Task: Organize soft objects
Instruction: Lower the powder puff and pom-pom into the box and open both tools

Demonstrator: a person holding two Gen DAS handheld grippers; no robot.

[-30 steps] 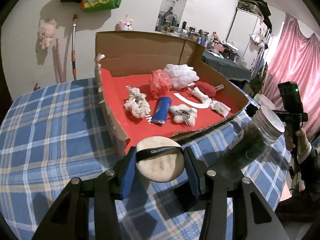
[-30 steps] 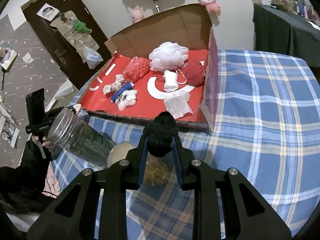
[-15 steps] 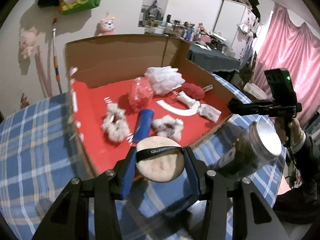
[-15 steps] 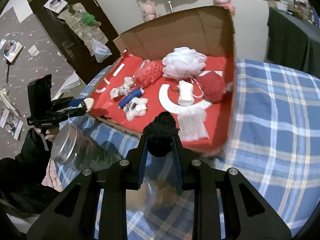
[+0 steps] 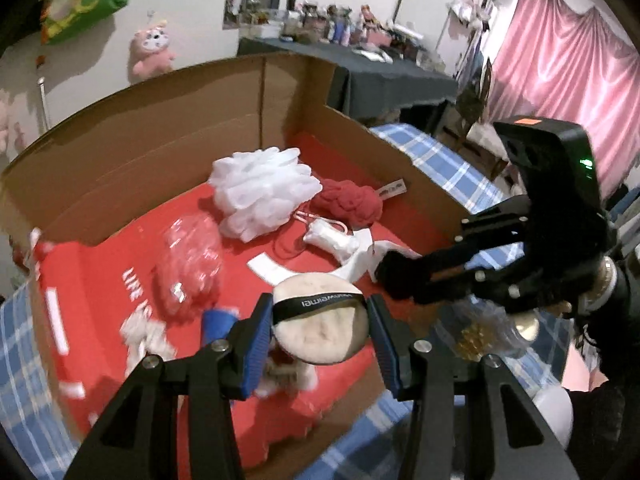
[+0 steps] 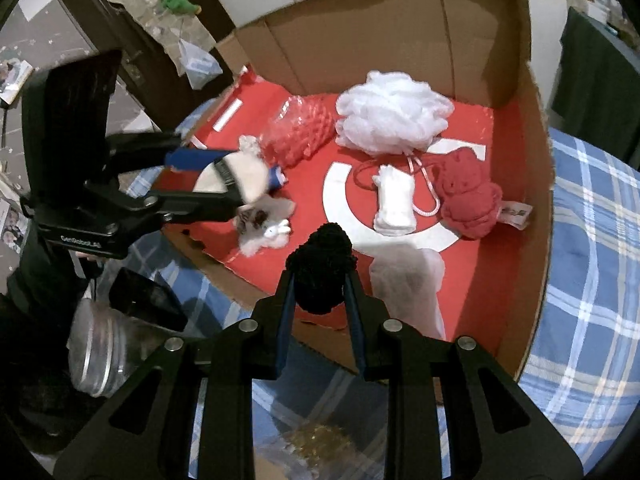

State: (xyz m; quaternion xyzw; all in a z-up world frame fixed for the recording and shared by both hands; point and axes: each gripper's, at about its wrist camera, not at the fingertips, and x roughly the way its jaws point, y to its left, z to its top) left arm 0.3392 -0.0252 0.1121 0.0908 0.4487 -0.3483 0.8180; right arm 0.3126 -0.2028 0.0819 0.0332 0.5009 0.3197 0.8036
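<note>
My left gripper [image 5: 318,322] is shut on a round cream powder puff [image 5: 320,334] with a black band and holds it over the red floor of the cardboard box [image 5: 160,128]. The puff also shows in the right wrist view [image 6: 240,174]. My right gripper [image 6: 320,280] is shut on a black fuzzy scrunchie [image 6: 322,270] above the box's near edge; it also shows in the left wrist view [image 5: 396,270]. Inside the box lie a white mesh pouf [image 6: 394,112], a pink mesh pouf [image 6: 300,132], a red plush piece [image 6: 470,200] and small white soft items [image 6: 394,200].
The box [image 6: 538,216] rests on a blue plaid tablecloth [image 6: 592,264]. A clear jar with a metal lid [image 6: 96,356] stands left of the right gripper. A bag of golden bits [image 6: 320,444] lies under the right gripper. Pink curtains [image 5: 560,72] hang at the right.
Both grippers have moved forward, from over the tablecloth in front of the box to over the box's red floor, each still holding its object.
</note>
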